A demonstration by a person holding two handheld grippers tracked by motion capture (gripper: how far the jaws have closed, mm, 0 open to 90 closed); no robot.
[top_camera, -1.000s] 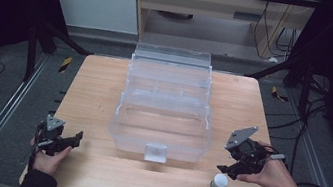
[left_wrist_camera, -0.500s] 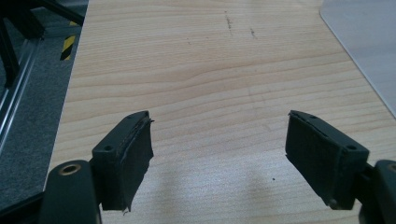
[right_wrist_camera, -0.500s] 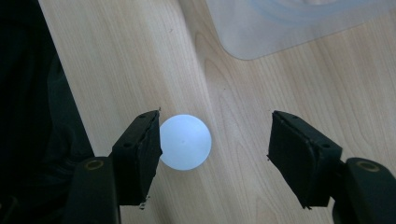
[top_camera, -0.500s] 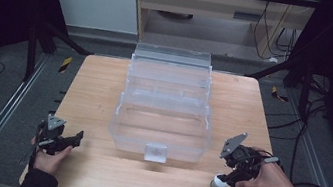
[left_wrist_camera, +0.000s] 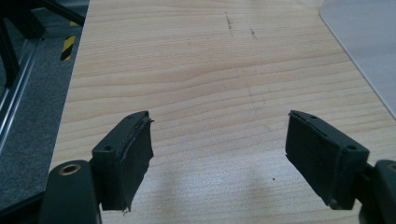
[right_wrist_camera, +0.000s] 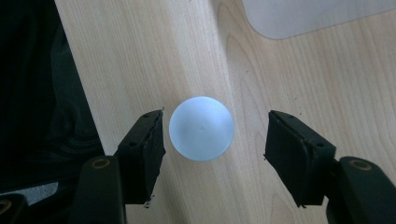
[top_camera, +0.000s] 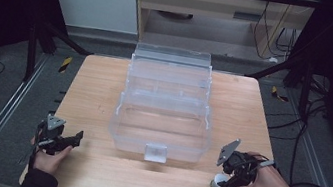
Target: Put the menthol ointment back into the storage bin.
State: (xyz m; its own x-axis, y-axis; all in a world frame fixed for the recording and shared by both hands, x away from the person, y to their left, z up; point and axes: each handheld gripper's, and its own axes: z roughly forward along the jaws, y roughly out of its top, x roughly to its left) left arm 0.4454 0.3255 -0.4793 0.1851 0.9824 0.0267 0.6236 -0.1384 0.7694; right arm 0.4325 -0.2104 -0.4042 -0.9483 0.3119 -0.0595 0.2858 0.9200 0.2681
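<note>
Tabletop (top_camera: 103, 93) unchanged, right claw (right_wrist_camera: 215, 135) has sunk, closing around the white ball (right_wrist_camera: 201, 135), not yet gripping.

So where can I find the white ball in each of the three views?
High view: the white ball lies at the lower right, on the table's near edge, under the right claw.
Left gripper view: not in this picture.
Right gripper view: the ball sits at the centre, between the open jaws.
Shared landmark: the clear plastic box, whose corner appears top right.
</note>
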